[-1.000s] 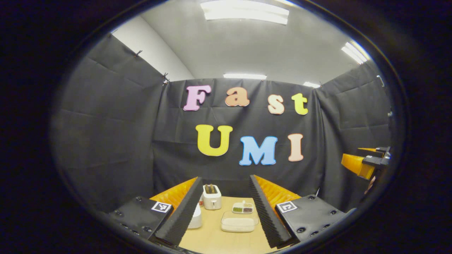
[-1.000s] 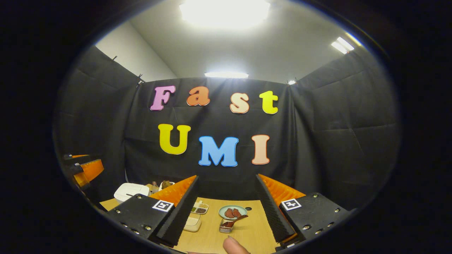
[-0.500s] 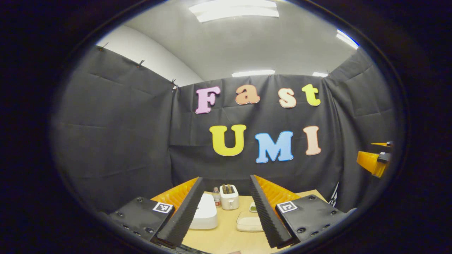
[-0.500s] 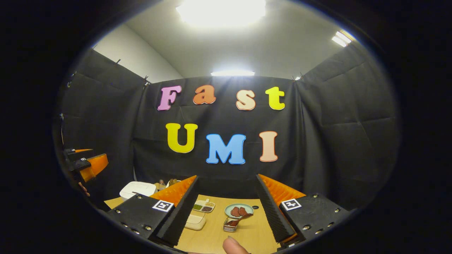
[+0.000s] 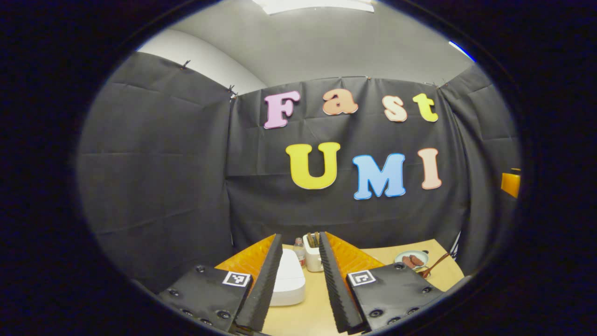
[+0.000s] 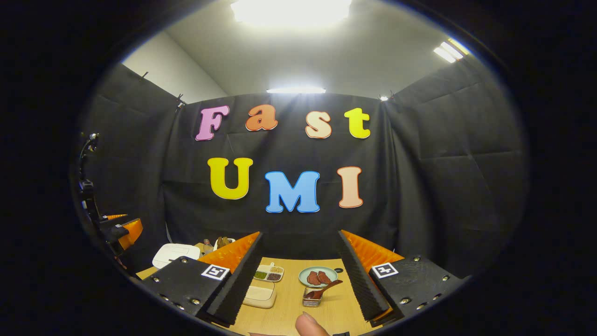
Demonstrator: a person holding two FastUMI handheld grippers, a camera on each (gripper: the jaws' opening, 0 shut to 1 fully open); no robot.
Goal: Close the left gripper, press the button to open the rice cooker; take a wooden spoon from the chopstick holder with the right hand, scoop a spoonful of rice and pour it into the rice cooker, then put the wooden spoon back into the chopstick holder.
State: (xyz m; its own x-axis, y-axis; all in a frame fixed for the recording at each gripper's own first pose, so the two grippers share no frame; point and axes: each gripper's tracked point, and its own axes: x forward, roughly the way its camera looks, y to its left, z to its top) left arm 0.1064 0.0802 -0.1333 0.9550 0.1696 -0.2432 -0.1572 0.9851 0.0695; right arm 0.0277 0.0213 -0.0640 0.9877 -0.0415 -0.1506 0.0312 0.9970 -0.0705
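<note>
In the left gripper view, the left gripper [image 5: 298, 280] is hanging above the wooden tabletop [image 5: 298, 322], its ribbed fingers [image 5: 261, 289] standing narrowly apart and gripping nothing. The gap between them has narrowed since a second ago. The rice cooker [image 5: 289, 282], a smooth white rounded box with its lid down, is sitting near the tabletop's far left corner, partly behind the left finger; earlier it was barely visible beside that finger. A white toaster [image 5: 313, 254] and a small bottle [image 5: 299, 252] are standing behind it at the far edge.

In the right gripper view, the right gripper [image 6: 298, 275] is standing wide open and empty, as before. The wooden spoon [image 6: 324, 289] is leaning tilted in the chopstick holder [image 6: 310, 298], a small clear square container near the middle of the tabletop. Just behind it, a round pale-green plate [image 6: 308, 273] is carrying dark slices. A shallow rectangular rice container [image 6: 259, 296] and a divided dish [image 6: 268, 273] are lying to the left. A fingertip [image 6: 308, 326] is showing at the near edge. The left gripper [image 6: 119, 228] is showing at the far left, lower than before.
</note>
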